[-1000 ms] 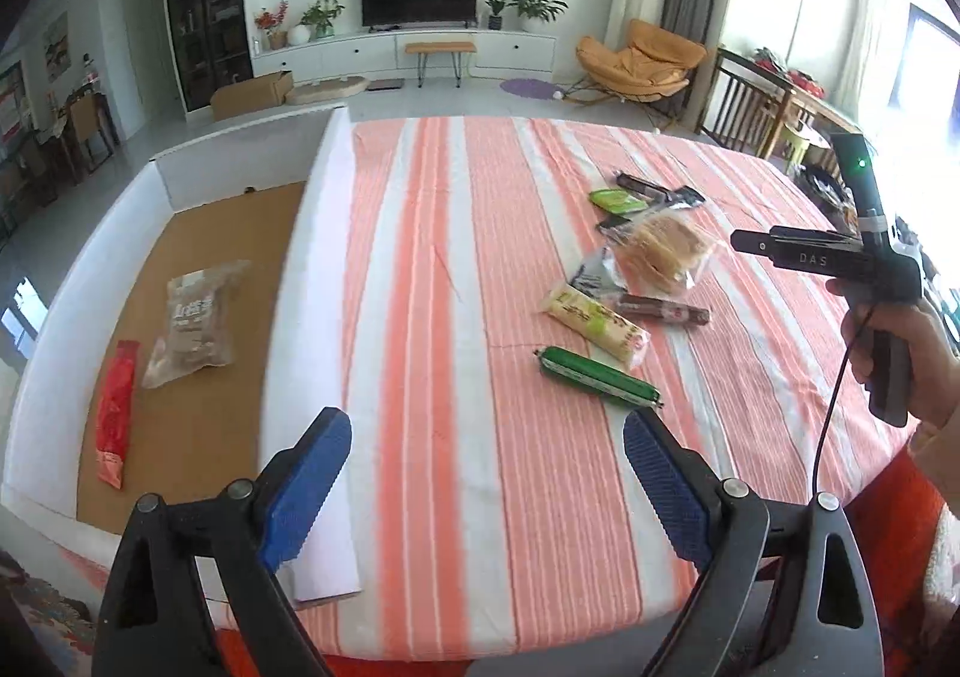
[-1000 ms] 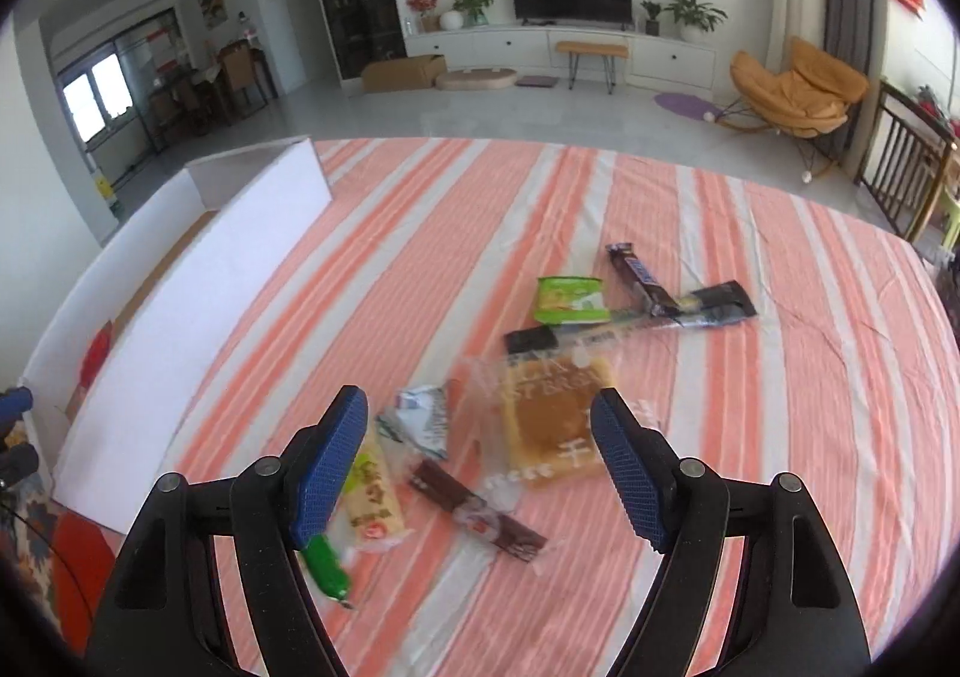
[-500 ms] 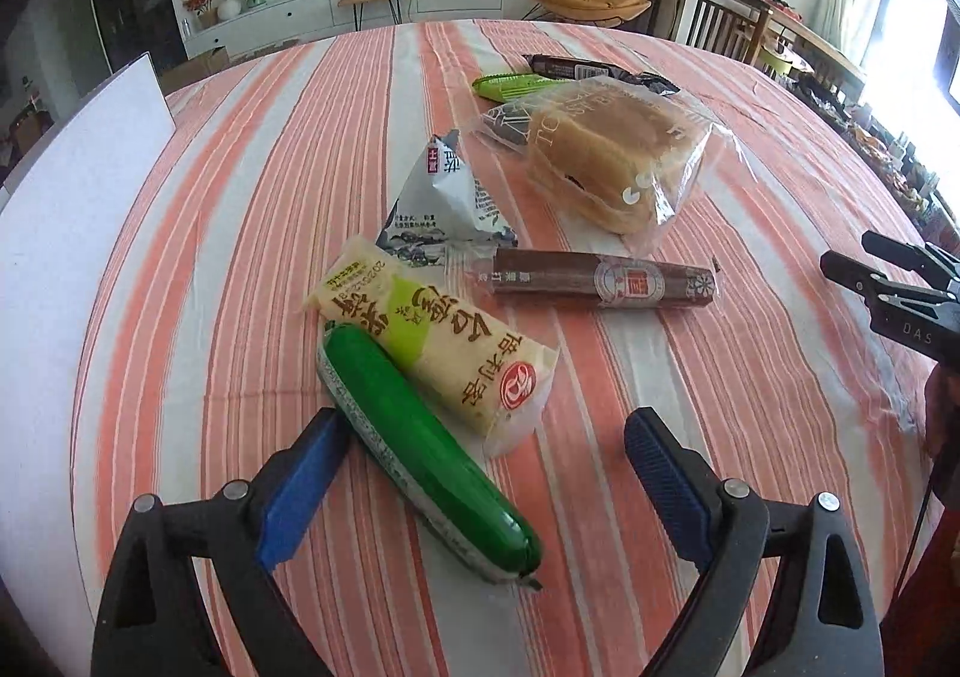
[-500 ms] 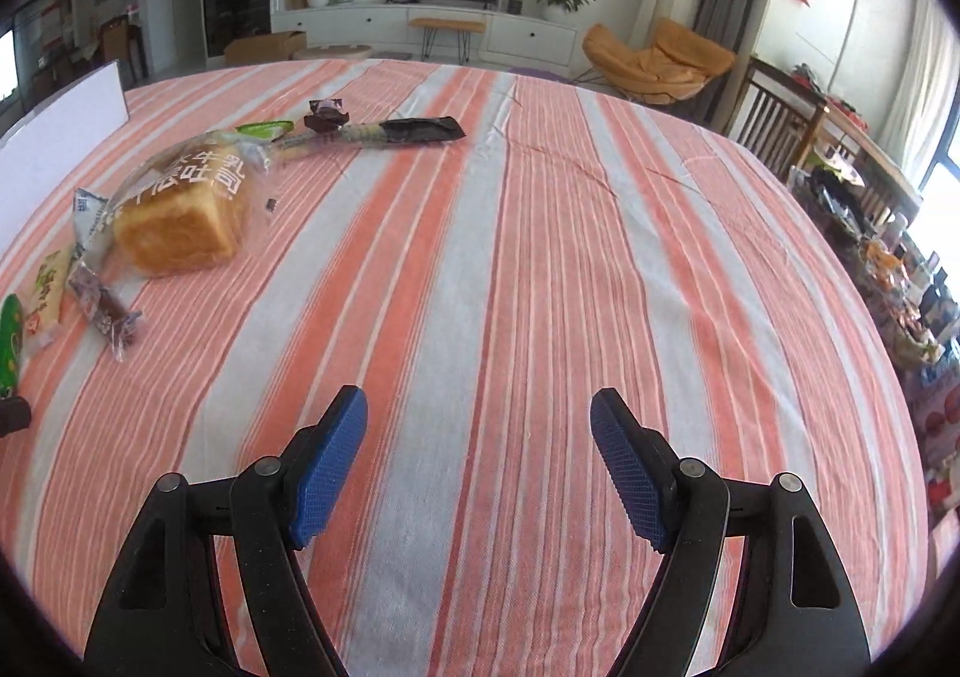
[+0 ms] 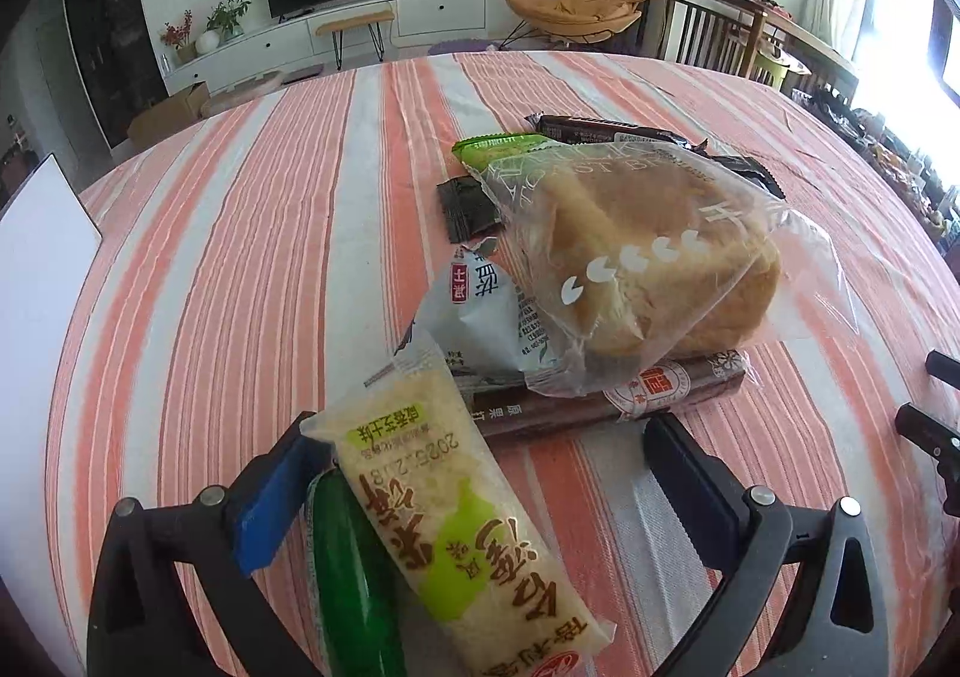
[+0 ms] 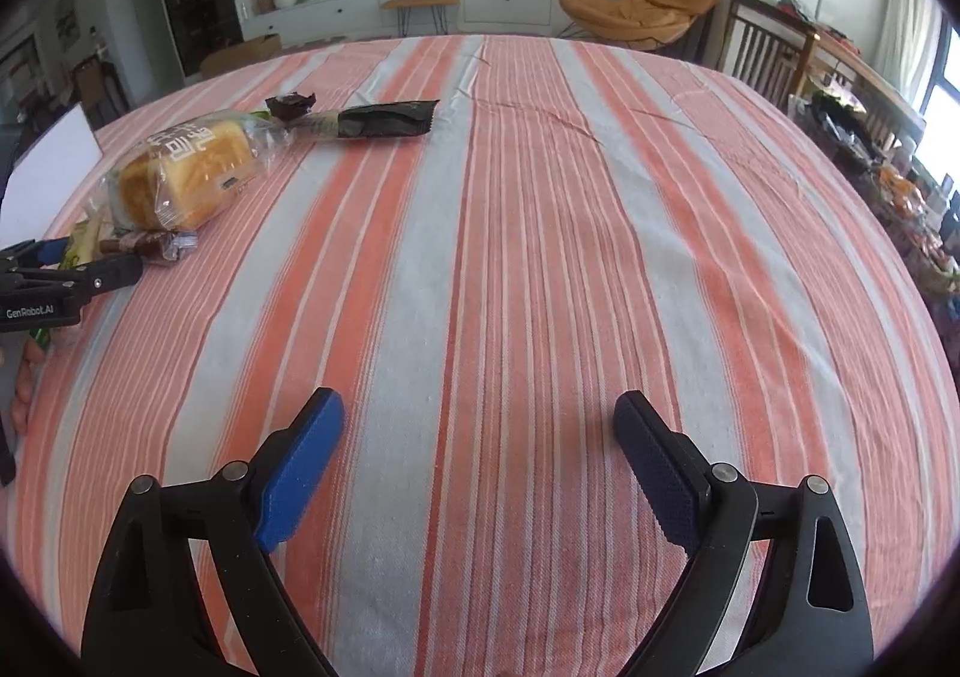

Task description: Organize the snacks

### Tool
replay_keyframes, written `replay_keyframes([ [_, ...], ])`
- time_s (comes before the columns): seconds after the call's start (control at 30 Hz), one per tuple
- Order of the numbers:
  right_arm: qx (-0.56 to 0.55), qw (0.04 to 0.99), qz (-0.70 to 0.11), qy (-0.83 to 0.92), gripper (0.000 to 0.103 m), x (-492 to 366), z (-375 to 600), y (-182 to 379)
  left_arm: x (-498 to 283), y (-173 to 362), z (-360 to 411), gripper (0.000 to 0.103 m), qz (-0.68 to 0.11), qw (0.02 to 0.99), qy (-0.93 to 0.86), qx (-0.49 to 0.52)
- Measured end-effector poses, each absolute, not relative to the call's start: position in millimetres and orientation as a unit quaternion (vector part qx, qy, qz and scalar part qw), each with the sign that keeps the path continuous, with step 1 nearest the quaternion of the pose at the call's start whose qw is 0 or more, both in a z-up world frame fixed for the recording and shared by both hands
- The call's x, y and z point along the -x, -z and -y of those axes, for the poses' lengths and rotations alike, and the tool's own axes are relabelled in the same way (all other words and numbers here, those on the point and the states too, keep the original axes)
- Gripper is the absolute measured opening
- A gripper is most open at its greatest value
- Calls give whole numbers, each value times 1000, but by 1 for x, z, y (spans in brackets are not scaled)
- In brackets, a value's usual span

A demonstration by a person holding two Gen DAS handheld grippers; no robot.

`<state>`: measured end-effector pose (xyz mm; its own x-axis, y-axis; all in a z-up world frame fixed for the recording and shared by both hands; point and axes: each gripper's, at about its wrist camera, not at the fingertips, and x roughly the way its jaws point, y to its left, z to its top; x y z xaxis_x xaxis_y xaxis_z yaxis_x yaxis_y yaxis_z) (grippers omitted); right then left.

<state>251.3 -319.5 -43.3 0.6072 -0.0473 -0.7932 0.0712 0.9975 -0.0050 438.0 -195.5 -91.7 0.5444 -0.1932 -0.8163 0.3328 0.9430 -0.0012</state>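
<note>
My left gripper (image 5: 486, 467) is open, its jaws straddling a yellow-green snack pack (image 5: 462, 527) and a green sausage stick (image 5: 354, 575) lying side by side on the striped tablecloth. Just beyond lie a brown sausage stick (image 5: 606, 401), a white pouch (image 5: 480, 317), a bagged toast loaf (image 5: 648, 263), a black packet (image 5: 468, 206), a green packet (image 5: 498, 144) and a dark bar (image 5: 600, 128). My right gripper (image 6: 480, 455) is open and empty over bare cloth; the loaf (image 6: 186, 173) and the left gripper (image 6: 72, 275) show at its left.
A white box wall (image 5: 42, 257) stands at the table's left edge. The round table's edge curves around on the right, with chairs (image 6: 768, 59) and clutter beyond. A black wrapper (image 6: 384, 119) lies far from the right gripper.
My left gripper has moved forward, so the yellow-green pack and green stick now lie between its jaws. The right gripper has stayed over bare cloth, with the loaf slightly nearer in view.
</note>
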Motion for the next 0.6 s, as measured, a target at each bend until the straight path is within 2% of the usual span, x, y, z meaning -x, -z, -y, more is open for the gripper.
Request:
replay_keyframes([
  [0.6,-14,896,-442,33,93,-250,320,43,-438,91,193,103,-452,876,151,-76],
])
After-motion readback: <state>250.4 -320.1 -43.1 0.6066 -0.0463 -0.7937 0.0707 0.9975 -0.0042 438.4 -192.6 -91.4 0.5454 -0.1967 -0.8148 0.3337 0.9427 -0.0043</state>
